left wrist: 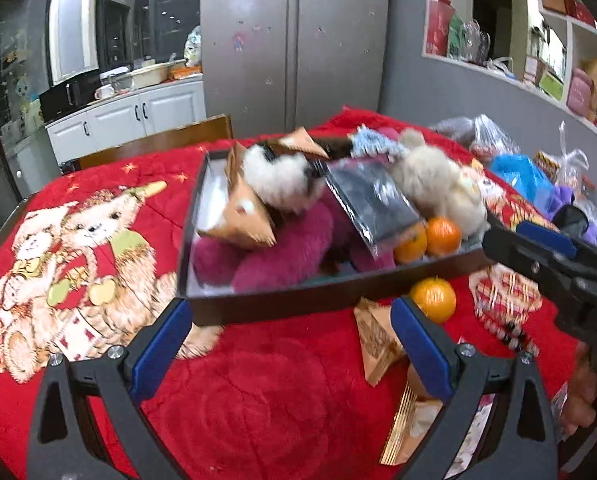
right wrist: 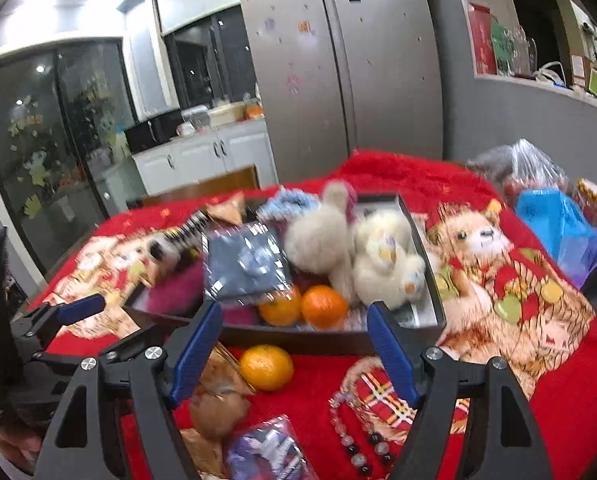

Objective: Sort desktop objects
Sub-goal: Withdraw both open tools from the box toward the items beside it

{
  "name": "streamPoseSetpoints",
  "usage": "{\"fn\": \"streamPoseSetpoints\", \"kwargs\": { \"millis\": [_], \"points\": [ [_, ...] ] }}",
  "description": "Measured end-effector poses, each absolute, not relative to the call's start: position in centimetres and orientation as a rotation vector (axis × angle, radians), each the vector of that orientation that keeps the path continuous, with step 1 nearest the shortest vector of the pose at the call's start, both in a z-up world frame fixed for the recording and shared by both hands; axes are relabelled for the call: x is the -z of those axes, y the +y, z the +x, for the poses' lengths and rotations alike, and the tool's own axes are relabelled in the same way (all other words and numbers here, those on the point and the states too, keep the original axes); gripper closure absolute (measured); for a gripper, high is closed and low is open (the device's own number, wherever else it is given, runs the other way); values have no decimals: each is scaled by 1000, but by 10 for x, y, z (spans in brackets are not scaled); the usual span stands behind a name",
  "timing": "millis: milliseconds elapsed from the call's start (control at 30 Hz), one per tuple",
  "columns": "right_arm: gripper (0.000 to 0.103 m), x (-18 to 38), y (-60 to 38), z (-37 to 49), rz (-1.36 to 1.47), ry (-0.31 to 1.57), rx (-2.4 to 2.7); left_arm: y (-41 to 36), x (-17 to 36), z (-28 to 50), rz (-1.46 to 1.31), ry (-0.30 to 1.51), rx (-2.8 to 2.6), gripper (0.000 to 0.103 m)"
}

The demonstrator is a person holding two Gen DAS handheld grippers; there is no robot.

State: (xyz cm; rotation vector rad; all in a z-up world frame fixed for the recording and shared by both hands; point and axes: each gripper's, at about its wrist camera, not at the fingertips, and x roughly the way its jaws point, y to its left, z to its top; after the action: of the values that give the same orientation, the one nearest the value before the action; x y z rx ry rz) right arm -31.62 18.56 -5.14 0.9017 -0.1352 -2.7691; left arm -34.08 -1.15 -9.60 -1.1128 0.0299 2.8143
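Observation:
A dark shallow box (left wrist: 310, 300) (right wrist: 434, 304) on the red blanket holds plush toys, tan paper packets, a plastic-wrapped dark item (left wrist: 374, 200) (right wrist: 244, 264) and two oranges (left wrist: 442, 236) (right wrist: 324, 306). One loose orange (left wrist: 434, 300) (right wrist: 266, 366) lies on the blanket in front of the box. My left gripper (left wrist: 294, 344) is open and empty just before the box's near wall. My right gripper (right wrist: 294, 344) is open and empty, jaws either side of the loose orange; it also shows at the right of the left wrist view (left wrist: 538, 248).
Tan packets (left wrist: 378, 344) (right wrist: 218, 396), a bead bracelet (right wrist: 358, 436) and a small wrapped packet (right wrist: 266, 452) lie on the blanket (left wrist: 258, 400) near me. Plastic bags (right wrist: 554, 220) crowd the table's right side. A wooden chair back (left wrist: 158, 144) stands behind the table.

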Motion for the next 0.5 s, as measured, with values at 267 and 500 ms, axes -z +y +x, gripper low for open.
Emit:
{"fn": "streamPoseSetpoints", "kwargs": {
  "millis": [267, 500],
  "points": [
    [26, 70, 187, -322, 978, -135, 2743, -9, 112, -345, -1175, -19, -2744, 2],
    [26, 85, 181, -327, 1052, -107, 2698, 1, 113, -342, -1139, 23, -2685, 2]
  ]
}}
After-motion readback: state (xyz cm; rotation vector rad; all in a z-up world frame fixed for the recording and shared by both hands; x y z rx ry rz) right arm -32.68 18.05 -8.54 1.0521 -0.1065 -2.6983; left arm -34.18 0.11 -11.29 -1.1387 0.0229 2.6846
